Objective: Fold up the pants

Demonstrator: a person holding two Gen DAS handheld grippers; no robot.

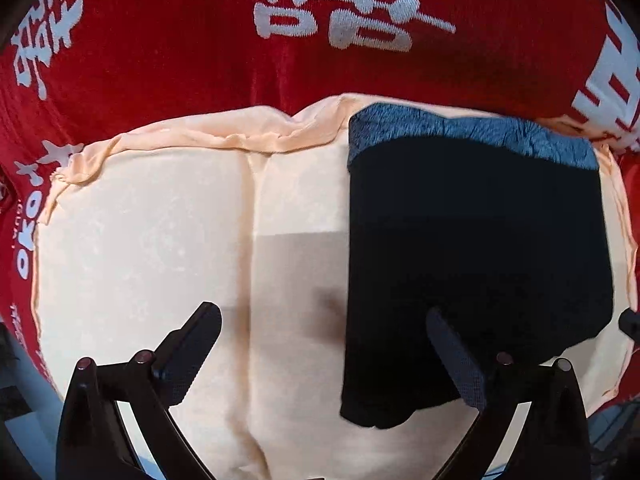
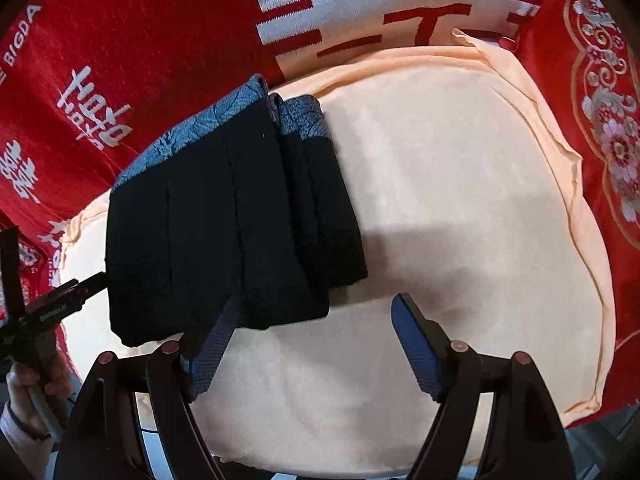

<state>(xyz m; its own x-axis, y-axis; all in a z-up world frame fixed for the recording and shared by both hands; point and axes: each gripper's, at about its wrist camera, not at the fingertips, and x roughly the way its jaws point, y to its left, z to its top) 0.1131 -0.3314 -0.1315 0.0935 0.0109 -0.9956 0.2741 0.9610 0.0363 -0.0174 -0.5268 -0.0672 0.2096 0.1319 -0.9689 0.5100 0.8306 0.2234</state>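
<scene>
Red blanket (image 1: pixel 160 60) with white characters: spread beneath everything, visible on all sides.

Peach cushion (image 1: pixel 140 240): laid flat on the blanket, seam running down the centre in the left wrist view.

Dark pants (image 1: pixel 476 248): folded into a compact rectangular stack with several layers, resting on the cushion, blue-grey lining exposed along the far edge. Positioned toward the cushion's right side in the left wrist view, toward its left side in the right wrist view (image 2: pixel 224 216).

Left gripper (image 1: pixel 324 348): fingers spread wide, nothing between them; right finger over the near edge of the pants, contact not discernible.

Right gripper (image 2: pixel 312 344): fingers spread wide, nothing clamped; left finger at the near edge of the stack.
</scene>
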